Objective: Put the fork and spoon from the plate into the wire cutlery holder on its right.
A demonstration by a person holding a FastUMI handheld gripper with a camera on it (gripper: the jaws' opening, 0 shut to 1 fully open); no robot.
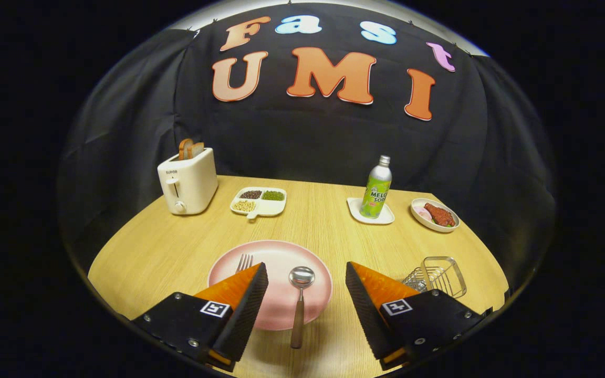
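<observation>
Spoon (300, 299) lies btwn the two fingers of the gripper (306, 273), bowl on the pink plate (281, 252), handle running off the plate's near rim onto the wood table (150, 247) toward the camera. Long axis is roughly in line w/ the fingers' forward direction, tilted only slightly. That's the key relation: fingers straddle the spoon across its width, so a close would pinch the handle from both sides, provided the gripper drops low enough first. Height above the spoon can't be judged from this view.

Gripper is spread wide, nothing held; neither finger touches spoon or plate as far as I can tell.

Fork (244, 261) sits on the plate's left part, tines pointing away; most of it is hidden behind the left finger, so its handle direction is unclear.

Wire cutlery holder (437, 277) stands on the table to the right of the plate, just beyond the right finger, apart from the plate. It looks empty, though part is hidden.

Judgement: neither utensil moved yet; spoon is the nearer, better-aligned pick. After the grasp, the carry goes right, and the spoon prob. needs tipping upright to go in.

Beyond: toaster (187, 181), snack tray (258, 201), soda bottle (376, 190), food dish (435, 214), all well apart.
</observation>
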